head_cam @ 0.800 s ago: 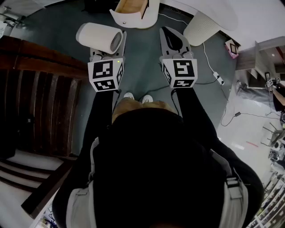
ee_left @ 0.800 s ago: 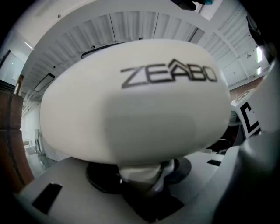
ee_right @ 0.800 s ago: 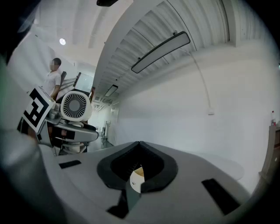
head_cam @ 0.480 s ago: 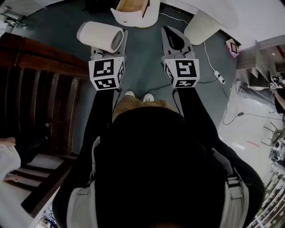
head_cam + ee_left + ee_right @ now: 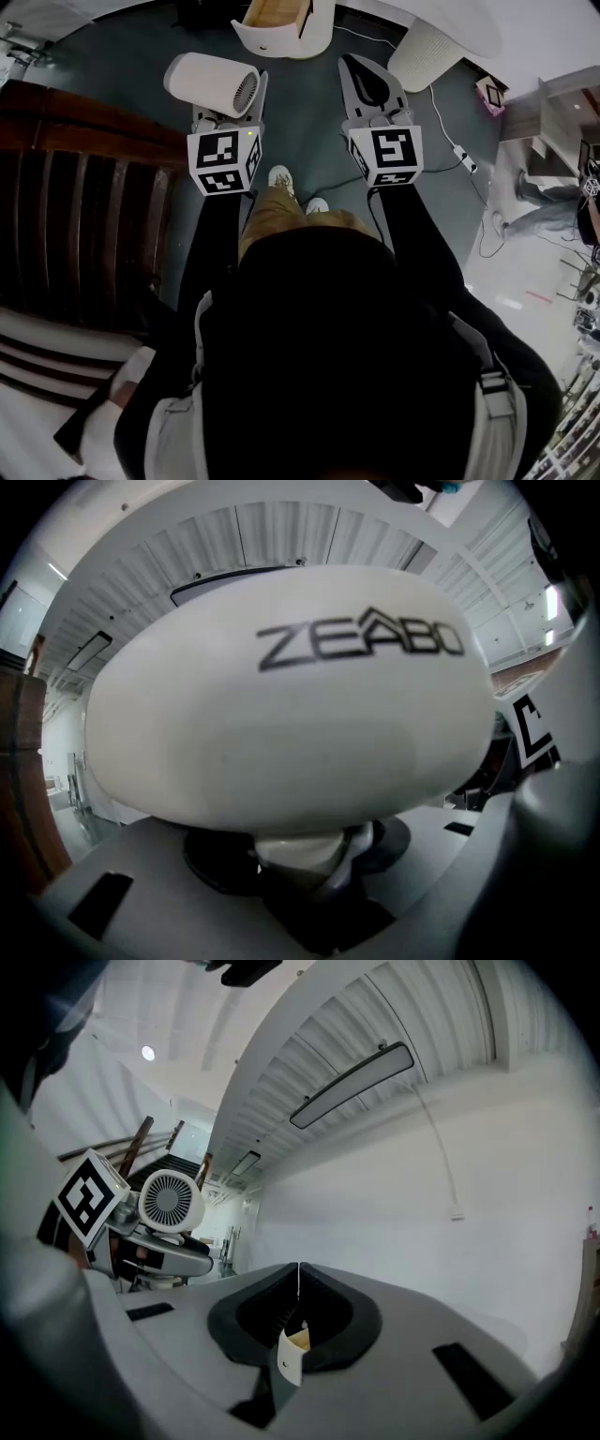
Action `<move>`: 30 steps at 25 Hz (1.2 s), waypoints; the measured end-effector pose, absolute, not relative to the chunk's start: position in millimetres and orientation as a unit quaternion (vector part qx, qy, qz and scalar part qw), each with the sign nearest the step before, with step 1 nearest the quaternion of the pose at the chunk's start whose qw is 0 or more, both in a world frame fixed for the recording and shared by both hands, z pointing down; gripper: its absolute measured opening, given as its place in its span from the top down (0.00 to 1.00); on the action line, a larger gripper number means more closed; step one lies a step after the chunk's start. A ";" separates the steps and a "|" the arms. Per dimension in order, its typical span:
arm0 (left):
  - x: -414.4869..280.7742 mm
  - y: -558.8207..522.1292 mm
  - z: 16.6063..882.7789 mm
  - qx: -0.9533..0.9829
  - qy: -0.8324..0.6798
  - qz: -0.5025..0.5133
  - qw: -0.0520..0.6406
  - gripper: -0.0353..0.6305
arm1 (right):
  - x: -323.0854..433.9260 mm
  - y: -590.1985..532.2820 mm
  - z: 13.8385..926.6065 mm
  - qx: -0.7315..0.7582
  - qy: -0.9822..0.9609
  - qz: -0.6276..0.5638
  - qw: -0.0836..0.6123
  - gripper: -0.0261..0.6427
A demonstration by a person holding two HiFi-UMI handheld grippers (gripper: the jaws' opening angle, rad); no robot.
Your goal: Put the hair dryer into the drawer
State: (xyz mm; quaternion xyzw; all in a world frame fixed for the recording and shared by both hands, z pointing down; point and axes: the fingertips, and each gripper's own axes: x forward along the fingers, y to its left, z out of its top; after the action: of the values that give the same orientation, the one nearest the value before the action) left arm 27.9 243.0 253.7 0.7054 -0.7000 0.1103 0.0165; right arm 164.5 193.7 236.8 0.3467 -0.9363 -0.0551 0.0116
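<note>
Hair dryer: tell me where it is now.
Head view, upper left: the hair dryer is clamped in the left gripper, above the floor, short of the open drawer at top.

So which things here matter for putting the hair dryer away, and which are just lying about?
In the job: hair dryer, gripped by the left gripper; the open drawer ahead.
Lying about: ribbed white basket; power strip with its cable; dark wooden stairs; right gripper, shut and empty.

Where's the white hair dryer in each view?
Head view: upper left, white barrel-shaped plastic hair dryer.
Left gripper view: fills the centre, handle between the jaws.
Right gripper view: left edge, grille toward camera.
Shared landmark: black-and-white marker cube next to it, head and right gripper views.
</note>
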 end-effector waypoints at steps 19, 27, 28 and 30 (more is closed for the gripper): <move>-38.1 183.2 268.0 0.708 -0.696 0.112 0.035 0.63 | 94.8 140.1 242.1 0.322 -0.945 -0.057 0.022 0.92; -69.5 138.8 276.8 0.718 -0.685 0.118 0.044 0.63 | 67.4 98.6 243.4 0.344 -0.937 -0.051 0.030 0.92; -72.7 133.1 277.3 0.719 -0.683 0.116 0.047 0.63 | 63.6 93.5 244.7 0.345 -0.937 -0.050 0.032 0.92; -78.6 122.7 278.6 0.723 -0.679 0.116 0.051 0.63 | 57.6 83.4 247.6 0.351 -0.935 -0.045 0.033 0.92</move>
State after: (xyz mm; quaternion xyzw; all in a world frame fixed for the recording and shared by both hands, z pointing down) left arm -78.6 122.7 278.6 0.7230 -0.6792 0.1155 0.0506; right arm 57.6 83.4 247.6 0.3509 -0.9347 -0.0447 0.0335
